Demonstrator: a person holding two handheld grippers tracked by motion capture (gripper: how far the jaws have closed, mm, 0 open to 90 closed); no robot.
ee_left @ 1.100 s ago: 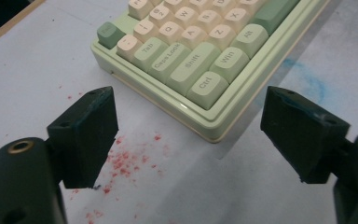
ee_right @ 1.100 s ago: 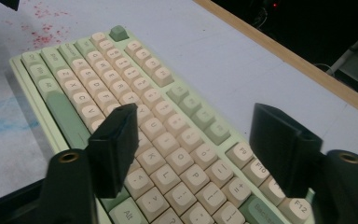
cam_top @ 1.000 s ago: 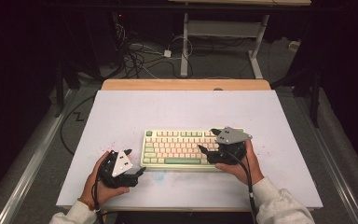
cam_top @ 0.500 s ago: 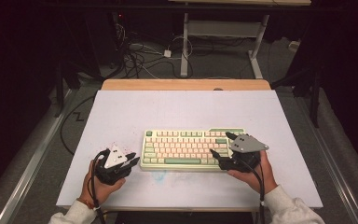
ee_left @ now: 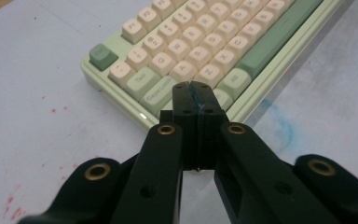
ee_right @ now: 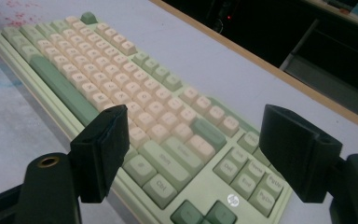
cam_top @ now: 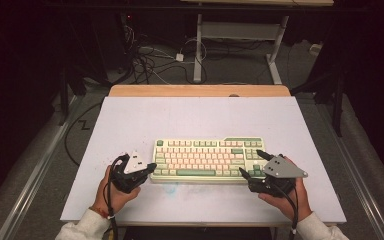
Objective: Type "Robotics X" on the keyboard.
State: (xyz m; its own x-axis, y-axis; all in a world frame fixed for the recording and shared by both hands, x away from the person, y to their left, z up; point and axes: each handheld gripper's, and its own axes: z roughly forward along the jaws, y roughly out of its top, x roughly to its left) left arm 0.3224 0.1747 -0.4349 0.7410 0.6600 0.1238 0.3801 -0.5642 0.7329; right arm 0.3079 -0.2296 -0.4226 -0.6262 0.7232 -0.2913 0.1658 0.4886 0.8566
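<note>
A pale green keyboard [cam_top: 207, 157] with cream keys lies across the middle of the white table [cam_top: 195, 117]. My left gripper [cam_top: 151, 167] sits at the keyboard's left front corner. In the left gripper view its jaws [ee_left: 196, 86] have just closed and stand shut with nothing between them, pointing at the corner keys [ee_left: 205, 42]. My right gripper [cam_top: 250, 162] hovers over the keyboard's right end. In the right gripper view it [ee_right: 193, 116] is open, its jaws wide apart above the keys [ee_right: 121, 93] and holding nothing.
Red specks [ee_left: 14, 210] and a blue smear [ee_left: 279, 126] mark the table by the keyboard. A wooden strip [cam_top: 200, 91] runs along the table's far edge. Beyond it lie floor cables [cam_top: 150, 62] and a desk frame [cam_top: 240, 30].
The right gripper has slid to the right along the keyboard and a little toward the near edge. The left gripper has closed its jaws and shifted slightly toward the keyboard's left corner.
</note>
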